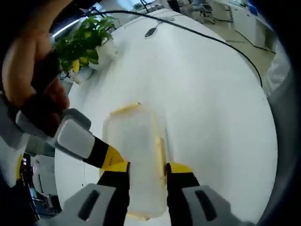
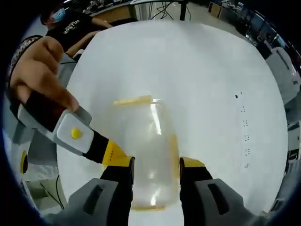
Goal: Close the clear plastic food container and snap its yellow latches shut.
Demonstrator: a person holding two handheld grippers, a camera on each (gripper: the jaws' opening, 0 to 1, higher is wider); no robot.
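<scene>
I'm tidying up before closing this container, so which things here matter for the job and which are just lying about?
For the job: clear container, its yellow latches, left tongs, right tongs.
Lying about: potted plant, black cable.

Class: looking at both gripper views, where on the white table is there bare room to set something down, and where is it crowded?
Free: the wide table stretch between the container and black cable. Crowded: around the container, where both grippers meet, and near the potted plant.
</scene>
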